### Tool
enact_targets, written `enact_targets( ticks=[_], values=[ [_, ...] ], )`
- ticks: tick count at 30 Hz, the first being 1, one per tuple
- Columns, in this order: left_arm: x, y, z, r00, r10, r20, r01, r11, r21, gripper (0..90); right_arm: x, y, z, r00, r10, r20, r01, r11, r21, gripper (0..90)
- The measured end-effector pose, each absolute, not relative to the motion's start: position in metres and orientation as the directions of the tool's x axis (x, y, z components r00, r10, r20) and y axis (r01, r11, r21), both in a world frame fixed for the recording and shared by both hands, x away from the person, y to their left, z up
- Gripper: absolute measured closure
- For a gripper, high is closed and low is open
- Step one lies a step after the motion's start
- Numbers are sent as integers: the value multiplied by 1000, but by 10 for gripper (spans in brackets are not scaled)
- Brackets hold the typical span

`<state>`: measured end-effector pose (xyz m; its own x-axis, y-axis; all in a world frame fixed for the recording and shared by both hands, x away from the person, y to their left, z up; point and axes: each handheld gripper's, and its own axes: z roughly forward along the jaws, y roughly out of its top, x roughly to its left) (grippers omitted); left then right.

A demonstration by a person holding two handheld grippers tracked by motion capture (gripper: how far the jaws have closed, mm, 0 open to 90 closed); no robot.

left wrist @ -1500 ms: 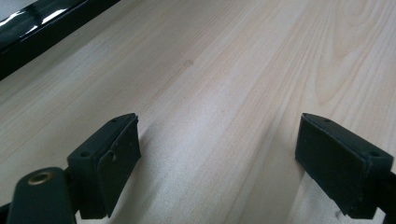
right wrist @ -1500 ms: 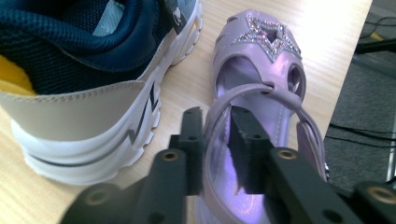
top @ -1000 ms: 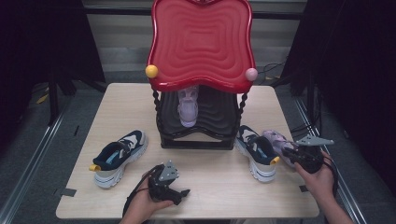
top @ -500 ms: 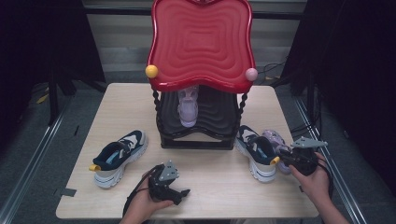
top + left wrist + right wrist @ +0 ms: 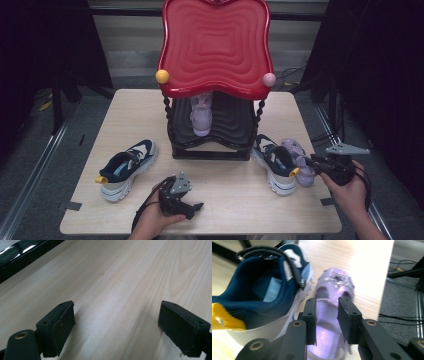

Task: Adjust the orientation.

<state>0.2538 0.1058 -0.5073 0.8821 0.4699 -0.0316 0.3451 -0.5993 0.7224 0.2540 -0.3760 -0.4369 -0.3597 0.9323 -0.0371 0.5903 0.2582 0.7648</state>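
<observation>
A lilac sandal (image 5: pixel 298 160) lies on the table beside a navy sneaker (image 5: pixel 274 162), right of the rack. My right gripper (image 5: pixel 316 163) sits at the sandal's heel end. In the right gripper view its jaws stand a narrow gap apart over the sandal (image 5: pixel 334 287), with nothing clearly pinched; the right gripper (image 5: pixel 327 320) has the navy sneaker (image 5: pixel 259 287) at its left. A second lilac sandal (image 5: pixel 201 114) rests on the rack's shelf. My left gripper (image 5: pixel 192 207) lies near the front edge, wide open over bare wood (image 5: pixel 115 315).
A black shoe rack with a wavy red top (image 5: pixel 216 45) stands mid-table, with a yellow ball (image 5: pixel 162 76) and a pink ball (image 5: pixel 269 79) at its corners. Another navy sneaker (image 5: pixel 125 167) lies at the front left. The table's right edge (image 5: pixel 320 150) is close to the right gripper.
My right gripper has moved left, up to the lilac sandal's heel. The left gripper and the shoes have stayed put.
</observation>
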Motion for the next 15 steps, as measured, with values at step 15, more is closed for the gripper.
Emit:
enact_targets(
  ticks=[15],
  values=[
    [254,106,-507,882,470,-31,347,-604,718,134,257,-387,-465,-294,956,-10,602,194,775,673]
  ],
)
